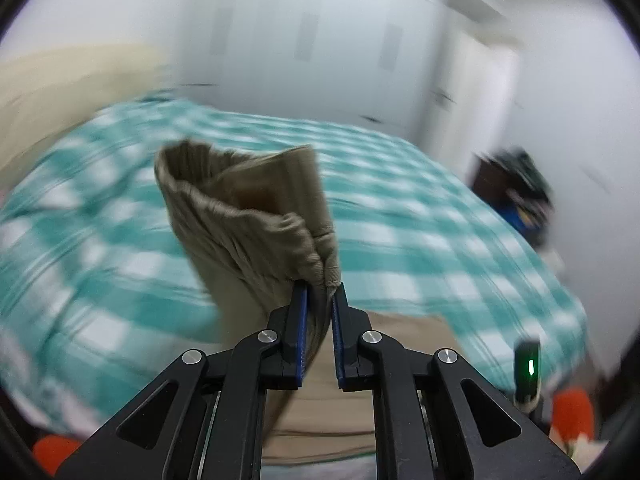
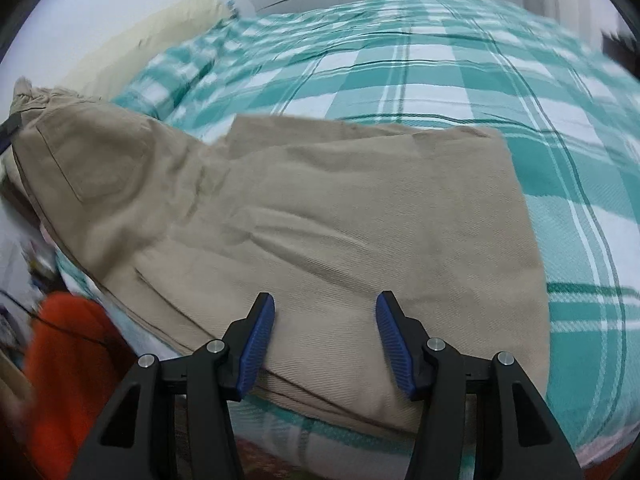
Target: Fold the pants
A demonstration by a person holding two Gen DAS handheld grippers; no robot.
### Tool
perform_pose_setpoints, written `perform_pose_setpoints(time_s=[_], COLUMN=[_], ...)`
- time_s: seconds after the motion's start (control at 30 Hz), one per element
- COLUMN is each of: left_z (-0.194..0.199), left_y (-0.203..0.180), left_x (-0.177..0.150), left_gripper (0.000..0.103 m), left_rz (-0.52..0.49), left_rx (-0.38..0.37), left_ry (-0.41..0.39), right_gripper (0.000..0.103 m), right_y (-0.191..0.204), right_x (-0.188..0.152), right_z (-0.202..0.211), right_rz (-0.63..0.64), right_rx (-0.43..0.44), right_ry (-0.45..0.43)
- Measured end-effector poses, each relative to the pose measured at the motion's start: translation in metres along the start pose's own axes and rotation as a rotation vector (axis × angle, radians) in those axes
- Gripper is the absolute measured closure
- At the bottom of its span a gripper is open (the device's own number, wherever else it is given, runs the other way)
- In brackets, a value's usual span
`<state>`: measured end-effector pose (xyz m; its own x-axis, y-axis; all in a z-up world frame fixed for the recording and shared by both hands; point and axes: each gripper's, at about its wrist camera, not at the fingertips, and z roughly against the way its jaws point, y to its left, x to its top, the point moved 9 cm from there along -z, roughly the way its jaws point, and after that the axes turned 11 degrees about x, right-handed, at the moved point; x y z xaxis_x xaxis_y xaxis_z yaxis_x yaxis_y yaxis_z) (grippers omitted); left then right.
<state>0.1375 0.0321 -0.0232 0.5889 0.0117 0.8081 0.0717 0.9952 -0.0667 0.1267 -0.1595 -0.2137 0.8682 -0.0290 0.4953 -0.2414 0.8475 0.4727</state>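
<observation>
Beige pants [image 2: 328,216] lie partly folded on a teal checked bedspread [image 2: 480,80]. In the left wrist view my left gripper [image 1: 319,292] is shut on the gathered elastic waistband [image 1: 240,208], which is lifted off the bed and stands up above the fingertips. The right wrist view shows that raised waistband end [image 2: 36,100] at the far left, with a back pocket [image 2: 92,160] facing up. My right gripper [image 2: 325,300] hovers open just above the folded leg part near the bed's front edge, with nothing pinched between its blue pads [image 2: 260,340].
A cream pillow [image 2: 152,36] lies at the bed's far left. White wardrobe doors [image 1: 320,32] stand behind the bed. Something orange-red [image 2: 68,360] sits low at the left of the bed edge. A dark object [image 1: 516,196] stands by the wall at the right.
</observation>
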Motion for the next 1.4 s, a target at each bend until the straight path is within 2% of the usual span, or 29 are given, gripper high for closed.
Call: perform_pose_setpoints(time_s=[0.07, 0.13, 0.17, 0.2, 0.3, 0.4, 0.47, 0.53, 0.57, 0.6, 0.67, 0.73, 0.8, 0.9, 0.97, 1.0, 1.1, 1.17, 1.27, 1.33, 1.4], left_z=[-0.02, -0.044, -0.055, -0.062, -0.058, -0.051, -0.049, -0.05, -0.049, -0.053, -0.051, -0.051, -0.054, -0.053, -0.051, -0.051, -0.054, -0.058, -0.069, -0.079, -0.084], left_y=[-0.057, -0.101, -0.114, -0.121, -0.115, -0.08, -0.039, -0.008, 0.013, 0.024, 0.044, 0.058, 0.063, 0.062, 0.054, 0.053, 0.041, 0.034, 0.021, 0.017, 0.019], left_x=[-0.017, -0.045, -0.059, -0.071, -0.081, -0.077, -0.077, -0.082, -0.089, -0.097, -0.114, -0.132, -0.142, -0.137, -0.133, -0.134, -0.14, -0.144, -0.148, -0.153, -0.16], left_gripper=[0.087, 0.056, 0.03, 0.027, 0.024, 0.019, 0.019, 0.019, 0.019, 0.019, 0.019, 0.019, 0.019, 0.019, 0.019, 0.019, 0.019, 0.019, 0.019, 0.019, 0.019], left_rz=[-0.118, -0.213, -0.247, -0.264, -0.229, -0.199, -0.156, -0.107, -0.085, -0.083, -0.085, -0.063, -0.038, -0.05, -0.095, -0.114, -0.173, -0.192, -0.242, -0.286, -0.29], left_rx=[-0.069, -0.131, -0.132, -0.119, -0.162, -0.108, -0.049, -0.015, 0.018, 0.048, 0.108, 0.126, 0.119, 0.117, 0.121, 0.123, 0.117, 0.108, 0.124, 0.162, 0.174], left_ry=[0.038, 0.105, 0.148, 0.175, 0.203, 0.187, 0.195, 0.215, 0.221, 0.222, 0.226, 0.247, 0.274, 0.245, 0.214, 0.208, 0.205, 0.214, 0.223, 0.239, 0.266], right_gripper=[0.05, 0.05, 0.05, 0.05, 0.05, 0.05, 0.05, 0.05, 0.05, 0.05, 0.05, 0.05, 0.05, 0.051, 0.07, 0.085, 0.088, 0.089, 0.089, 0.089, 0.089], right_y=[-0.01, -0.033, -0.053, -0.067, -0.106, -0.119, -0.112, -0.094, -0.079, -0.068, -0.049, -0.037, -0.028, -0.024, -0.028, -0.031, -0.021, 0.006, 0.024, 0.011, -0.019], right_x=[0.008, 0.016, 0.018, 0.018, 0.012, 0.009, 0.014, 0.023, 0.027, 0.029, 0.029, 0.028, 0.029, 0.033, 0.035, 0.035, 0.048, 0.069, 0.097, 0.103, 0.096], right_z=[0.021, 0.047, 0.063, 0.074, 0.1, 0.115, 0.115, 0.107, 0.098, 0.091, 0.07, 0.048, 0.028, 0.004, -0.004, -0.006, 0.002, 0.021, 0.035, 0.025, 0.007], right_rz=[-0.076, -0.154, -0.212, -0.249, -0.331, -0.358, -0.368, -0.366, -0.375, -0.385, -0.409, -0.407, -0.367, -0.364, -0.348, -0.324, -0.265, -0.134, -0.008, -0.025, -0.136], right_rx=[0.021, -0.008, -0.037, -0.057, -0.114, -0.098, -0.014, 0.129, 0.234, 0.299, 0.366, 0.356, 0.304, 0.248, 0.183, 0.093, 0.038, 0.018, 0.007, -0.017, -0.014], right_ry=[-0.063, -0.146, -0.196, -0.223, -0.283, -0.326, -0.344, -0.34, -0.323, -0.302, -0.238, -0.176, -0.124, -0.081, -0.07, -0.055, -0.079, -0.132, -0.173, -0.152, -0.109])
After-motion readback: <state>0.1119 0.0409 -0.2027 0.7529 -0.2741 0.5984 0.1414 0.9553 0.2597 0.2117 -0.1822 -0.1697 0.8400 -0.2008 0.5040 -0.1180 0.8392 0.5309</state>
